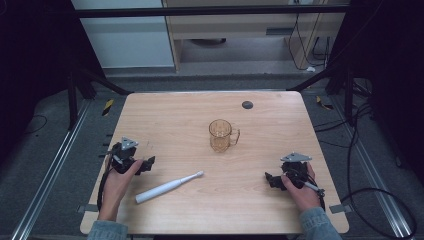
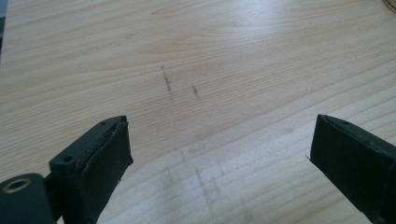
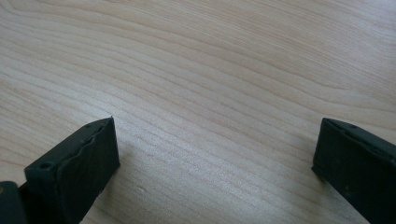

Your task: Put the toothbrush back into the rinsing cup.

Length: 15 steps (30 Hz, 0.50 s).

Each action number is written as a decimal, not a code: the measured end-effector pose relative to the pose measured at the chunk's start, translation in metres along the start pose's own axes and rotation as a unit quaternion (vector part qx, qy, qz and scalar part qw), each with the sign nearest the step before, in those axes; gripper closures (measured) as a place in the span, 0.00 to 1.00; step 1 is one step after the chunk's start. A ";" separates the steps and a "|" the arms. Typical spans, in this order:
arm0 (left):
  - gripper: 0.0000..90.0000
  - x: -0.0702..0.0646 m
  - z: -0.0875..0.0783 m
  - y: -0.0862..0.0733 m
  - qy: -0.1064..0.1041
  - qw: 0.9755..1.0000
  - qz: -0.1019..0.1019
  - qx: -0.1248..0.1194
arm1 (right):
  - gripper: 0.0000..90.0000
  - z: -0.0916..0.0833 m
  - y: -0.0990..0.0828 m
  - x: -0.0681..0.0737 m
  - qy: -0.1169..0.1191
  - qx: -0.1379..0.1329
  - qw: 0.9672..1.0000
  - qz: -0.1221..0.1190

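Note:
A clear amber mug (image 1: 220, 135) with a handle on its right stands upright near the middle of the wooden table (image 1: 175, 115). A white electric toothbrush (image 1: 169, 187) lies on the table in front of it, head pointing right and away. My left gripper (image 1: 148, 164) rests at the table's left, just left of the toothbrush; its jaws stand wide apart over bare wood (image 2: 219, 140) and it is open. At the table's right my right gripper (image 1: 270, 179) is open too, with only wood between its fingers (image 3: 74, 172).
A small dark round disc (image 1: 247, 104) sits near the table's far edge. Black frame struts (image 1: 95, 80) flank the table, and cables (image 1: 360, 150) lie on the grey floor to the right.

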<state>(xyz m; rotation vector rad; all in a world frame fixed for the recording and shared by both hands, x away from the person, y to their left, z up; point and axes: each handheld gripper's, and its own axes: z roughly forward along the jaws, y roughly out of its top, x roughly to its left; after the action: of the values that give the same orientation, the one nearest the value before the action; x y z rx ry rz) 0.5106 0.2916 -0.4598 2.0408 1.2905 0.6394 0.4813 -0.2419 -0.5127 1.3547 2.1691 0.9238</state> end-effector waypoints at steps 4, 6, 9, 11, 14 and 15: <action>0.05 -0.005 -0.012 0.008 -0.011 1.000 0.011 -0.003 | 0.00 0.000 0.000 0.000 0.000 -0.001 1.000 0.001; 0.05 -0.009 -0.015 0.010 -0.015 1.000 0.019 -0.004 | 0.01 0.000 0.000 0.000 -0.002 0.000 1.000 0.001; 0.05 -0.013 -0.017 0.012 -0.024 0.999 0.031 -0.004 | 0.01 0.000 0.000 0.001 -0.002 0.000 1.000 0.002; 0.06 -0.019 -0.019 0.014 -0.029 0.998 0.055 -0.006 | 0.00 0.000 0.000 0.001 -0.002 0.000 1.000 0.002; 0.05 -0.027 -0.021 0.017 -0.036 0.997 0.072 -0.004 | 0.00 0.000 0.000 0.000 -0.001 0.000 1.000 0.000; 0.05 -0.030 -0.022 0.018 -0.042 0.996 0.074 -0.001 | 0.00 0.000 0.000 0.000 0.000 -0.001 1.000 0.000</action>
<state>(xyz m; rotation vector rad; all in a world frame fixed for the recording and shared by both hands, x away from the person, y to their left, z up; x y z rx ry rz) 0.4948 0.2641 -0.4338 2.1523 1.0974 0.6149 0.4816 -0.2417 -0.5128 1.3542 2.1679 0.9259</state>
